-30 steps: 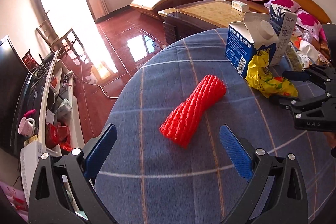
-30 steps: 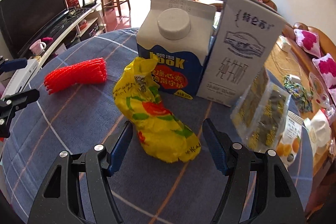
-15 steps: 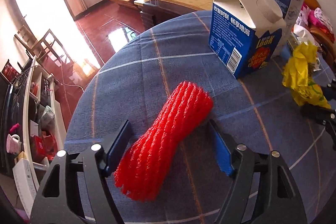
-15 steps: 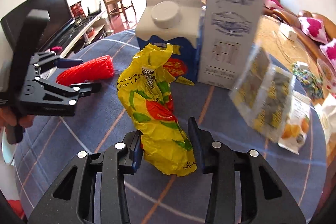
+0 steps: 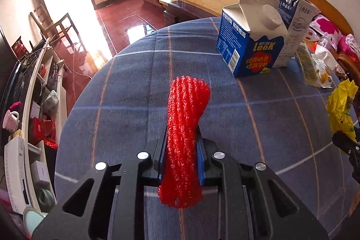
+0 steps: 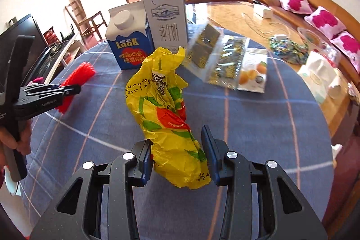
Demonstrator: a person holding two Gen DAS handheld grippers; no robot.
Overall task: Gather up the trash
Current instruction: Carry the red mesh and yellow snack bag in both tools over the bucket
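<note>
My left gripper [image 5: 181, 156] is shut on a red foam net sleeve [image 5: 185, 127] and holds it above the blue checked tablecloth [image 5: 126, 93]. It also shows in the right wrist view [image 6: 67, 88] with the red sleeve [image 6: 78, 73] in it. My right gripper [image 6: 176, 159] is shut on a crumpled yellow plastic bag [image 6: 164, 109], which stands up between the fingers. The bag shows at the right edge of the left wrist view [image 5: 342, 105].
A blue LOOK carton [image 6: 128, 42] and a tall white milk carton [image 6: 165, 17] stand at the back of the round table. Snack packets [image 6: 227, 60] lie to their right. A TV stand [image 5: 29, 116] is left, a glass coffee table [image 6: 243, 19] and sofas behind.
Both grippers have closed: the left on the red net sleeve, the right on the yellow bag. Both items are now lifted and turned in line with the fingers.
</note>
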